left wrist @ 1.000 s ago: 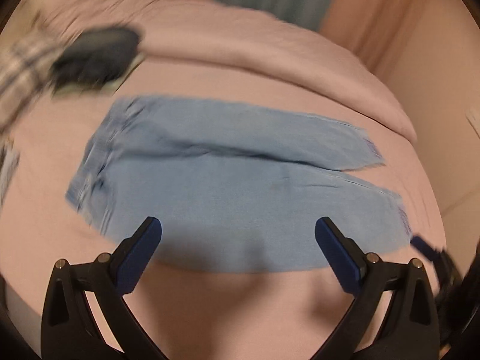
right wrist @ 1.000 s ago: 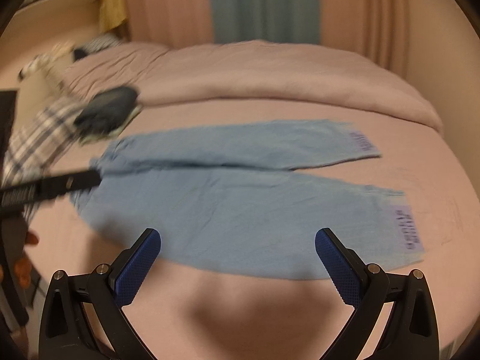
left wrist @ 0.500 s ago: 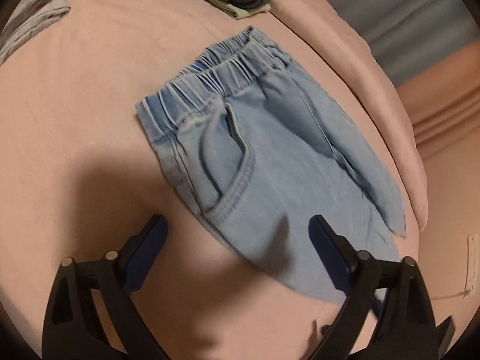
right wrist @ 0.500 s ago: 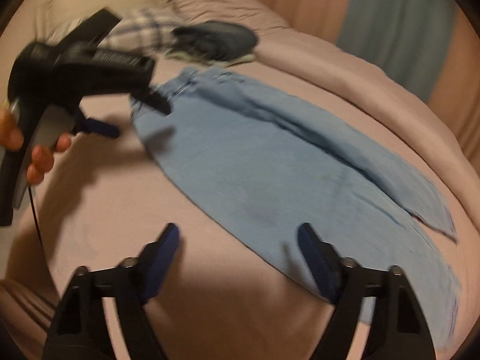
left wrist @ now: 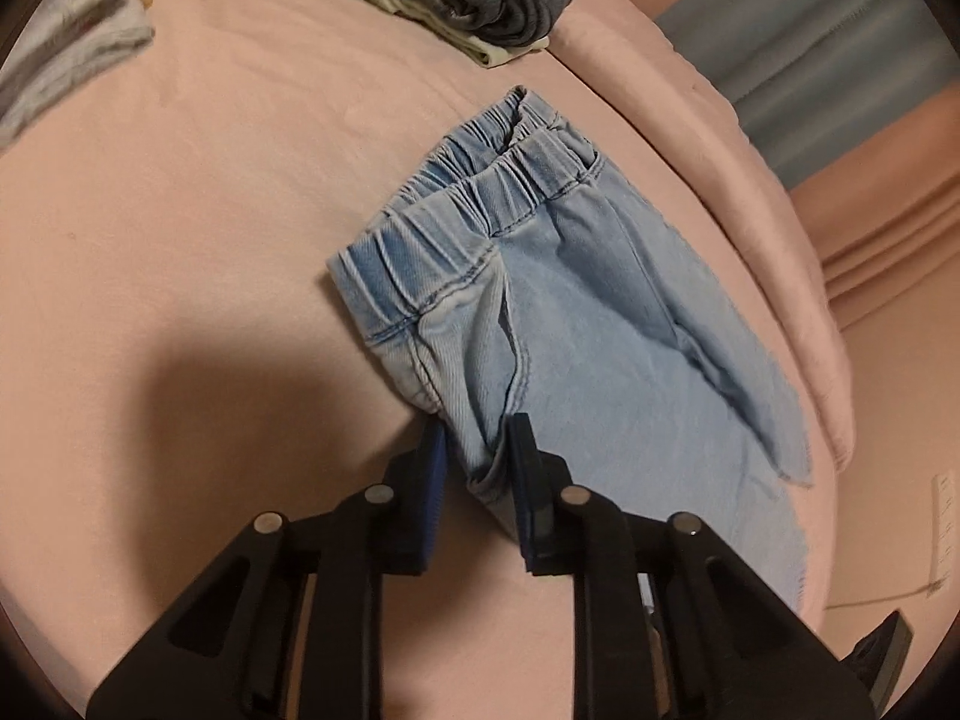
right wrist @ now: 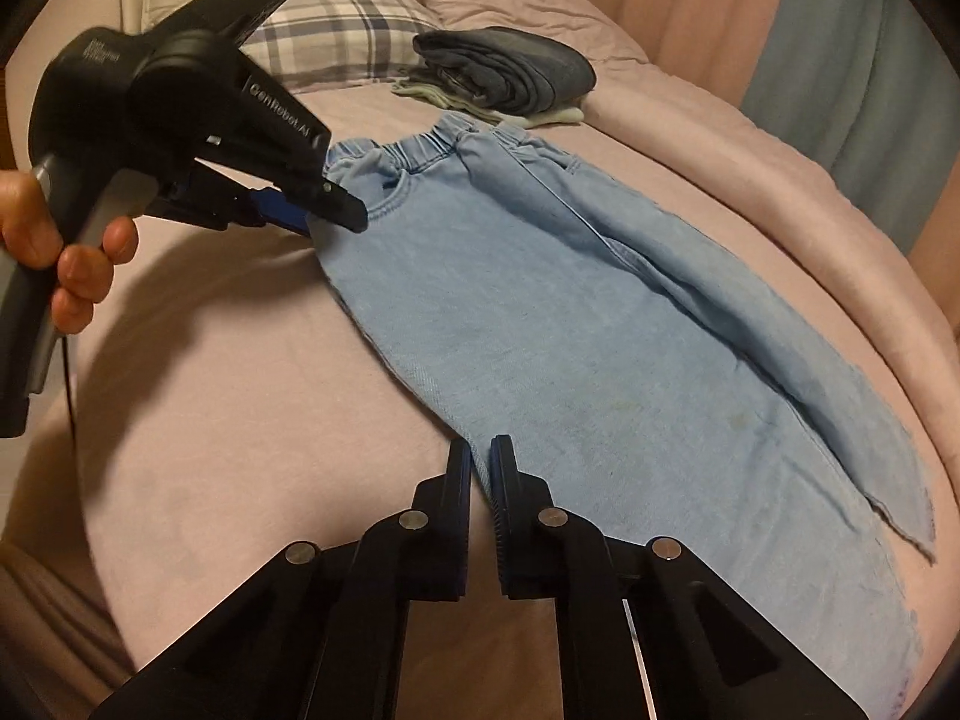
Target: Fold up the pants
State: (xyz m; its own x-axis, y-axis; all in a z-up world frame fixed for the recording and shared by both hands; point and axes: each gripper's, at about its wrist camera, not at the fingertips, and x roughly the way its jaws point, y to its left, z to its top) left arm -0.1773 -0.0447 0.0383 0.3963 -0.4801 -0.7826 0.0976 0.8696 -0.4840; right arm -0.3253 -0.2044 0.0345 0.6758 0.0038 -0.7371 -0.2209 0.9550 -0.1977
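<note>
the light blue denim pants with an elastic waistband (right wrist: 540, 276) lie flat on the pink bed (right wrist: 210, 420), both legs spread side by side. the left hand-held gripper (left wrist: 477, 462) is pinching the near side seam of the pants just below the waistband, by the pocket opening; a small ridge of cloth bunches between its blue pads. the right hand-held gripper (right wrist: 480, 468) has its fingers nearly pressed together on the same near edge, further down the leg, and appears to nip the hem of that edge, though the bite is thin.

the step looks like folding the near leg over the far one. both grips should rise together and travel across at an even height, so the seam stays straight and the cloth does not drag into creases. the right grip seems shallow; a slip is possible if the lift is quick.

beyond the waistband sits a folded stack of dark grey clothes (right wrist: 504, 75), with a plaid pillow (right wrist: 336, 30) next to it, and a rolled pink duvet (right wrist: 750, 138) runs along the pants' far side. the fold should land short of these.
</note>
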